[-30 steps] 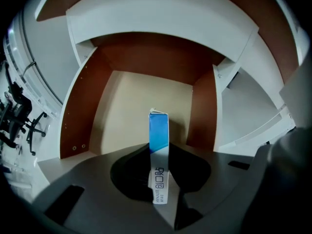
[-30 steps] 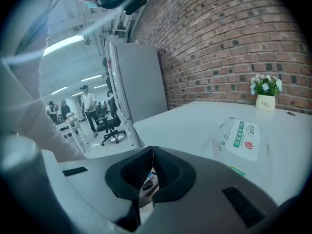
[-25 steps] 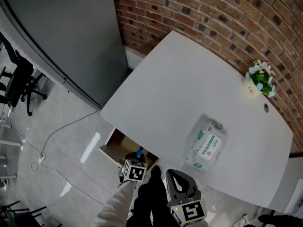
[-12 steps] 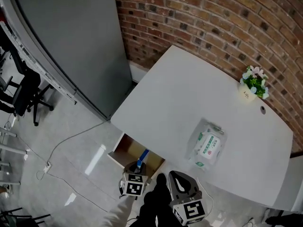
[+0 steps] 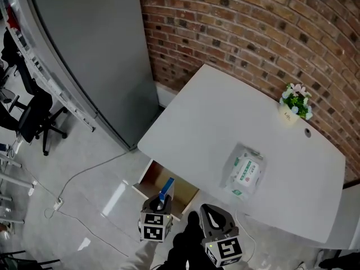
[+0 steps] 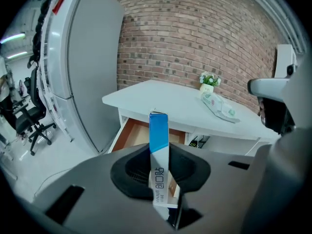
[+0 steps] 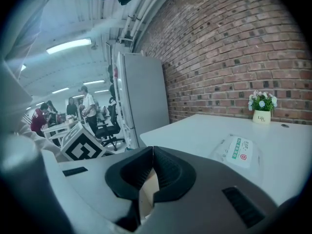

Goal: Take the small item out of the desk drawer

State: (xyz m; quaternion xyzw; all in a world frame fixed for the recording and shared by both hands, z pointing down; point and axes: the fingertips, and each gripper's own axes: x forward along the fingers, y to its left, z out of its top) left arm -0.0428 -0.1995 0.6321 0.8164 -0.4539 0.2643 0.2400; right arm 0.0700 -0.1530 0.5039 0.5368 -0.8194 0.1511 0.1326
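A slim blue-and-white box [image 6: 158,130] stands upright between the jaws of my left gripper [image 6: 160,172], which is shut on it. In the head view the box [image 5: 166,188] is held just above the front of the open desk drawer [image 5: 151,179], under the white desk's [image 5: 225,122] near edge, with the left gripper [image 5: 160,207] below it. The drawer's brown inside [image 6: 134,133] shows behind the box; I see nothing else in it. My right gripper [image 5: 209,212] hangs beside the left one with its jaws together and nothing between them [image 7: 152,172].
A pack of wet wipes [image 5: 246,172] lies on the desk, and a small potted plant [image 5: 294,102] stands at its far edge by the brick wall. A grey cabinet [image 5: 84,49] stands to the left. A cable [image 5: 84,167] runs over the floor. Office chairs and people are farther left.
The left gripper has drawn back toward me and lifted the blue-and-white box from inside the drawer to above its front. The right gripper has hardly moved.
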